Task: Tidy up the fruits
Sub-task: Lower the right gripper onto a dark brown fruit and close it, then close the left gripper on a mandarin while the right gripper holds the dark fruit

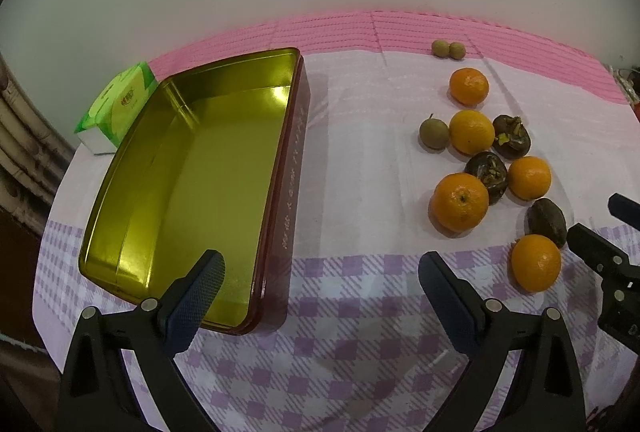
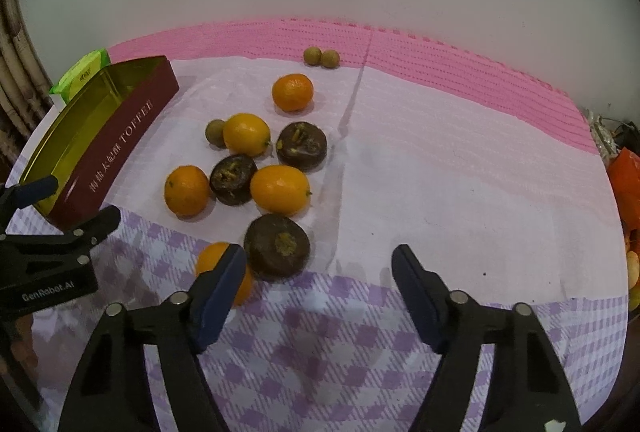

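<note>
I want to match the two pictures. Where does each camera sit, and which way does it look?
Left wrist: on the left tool, looking down at the tin; its own fingers show.
Right wrist: on the right tool, looking down at the fruits; its own fingers show.
Shared: tin, fruits, cloth, each other's tool.

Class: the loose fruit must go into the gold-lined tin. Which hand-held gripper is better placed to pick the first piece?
Right hand-held gripper: open beside the nearest round orange citrus; the left hovers by the tin.
</note>
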{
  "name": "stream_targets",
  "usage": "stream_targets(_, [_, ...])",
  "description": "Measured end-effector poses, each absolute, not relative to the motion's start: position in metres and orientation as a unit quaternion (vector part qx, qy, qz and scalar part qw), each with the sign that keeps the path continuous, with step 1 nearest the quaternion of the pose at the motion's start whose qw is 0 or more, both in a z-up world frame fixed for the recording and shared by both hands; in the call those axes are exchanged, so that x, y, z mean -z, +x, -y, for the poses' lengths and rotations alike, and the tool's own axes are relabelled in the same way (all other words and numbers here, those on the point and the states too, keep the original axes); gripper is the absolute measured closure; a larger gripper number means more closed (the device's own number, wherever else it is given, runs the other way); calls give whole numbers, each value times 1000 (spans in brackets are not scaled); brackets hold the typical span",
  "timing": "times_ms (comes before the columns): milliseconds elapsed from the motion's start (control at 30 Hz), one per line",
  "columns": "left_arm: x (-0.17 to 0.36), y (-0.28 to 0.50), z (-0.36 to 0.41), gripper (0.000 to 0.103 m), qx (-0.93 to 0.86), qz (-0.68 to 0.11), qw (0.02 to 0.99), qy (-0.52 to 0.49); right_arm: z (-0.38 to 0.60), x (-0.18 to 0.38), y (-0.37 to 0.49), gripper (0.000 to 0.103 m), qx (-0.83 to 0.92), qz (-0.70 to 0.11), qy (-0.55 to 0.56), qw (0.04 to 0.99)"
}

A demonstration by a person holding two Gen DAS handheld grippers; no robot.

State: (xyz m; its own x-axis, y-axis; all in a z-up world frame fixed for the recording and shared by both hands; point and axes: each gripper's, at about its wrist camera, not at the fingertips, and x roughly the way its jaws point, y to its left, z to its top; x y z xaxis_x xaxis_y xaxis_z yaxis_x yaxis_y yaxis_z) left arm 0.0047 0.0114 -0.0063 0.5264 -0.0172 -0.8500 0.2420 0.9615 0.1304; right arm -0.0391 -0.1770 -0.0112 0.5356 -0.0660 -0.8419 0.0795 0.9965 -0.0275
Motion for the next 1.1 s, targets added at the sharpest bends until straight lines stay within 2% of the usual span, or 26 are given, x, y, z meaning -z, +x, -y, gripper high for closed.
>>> stream_targets(233, [7, 3, -8, 10, 87, -481, 864, 123, 182, 20, -32, 41, 20, -489, 21, 872])
stream_targets(700, [9, 12, -7, 13, 89, -482, 862, 125, 160, 34, -3, 41, -29, -504, 35, 862])
stream_targets(800, [9, 14, -7, 14, 88, -482, 862, 127, 158, 37, 1, 47, -35, -510, 44, 858])
stream_targets(967, [8, 17, -7, 15, 90, -481, 863, 125, 157, 43, 7, 62, -51, -522, 61, 849])
stream_targets(1100, [8, 19, -7, 21, 90, -484, 862, 124, 156, 44, 6, 63, -56, -525, 60, 847])
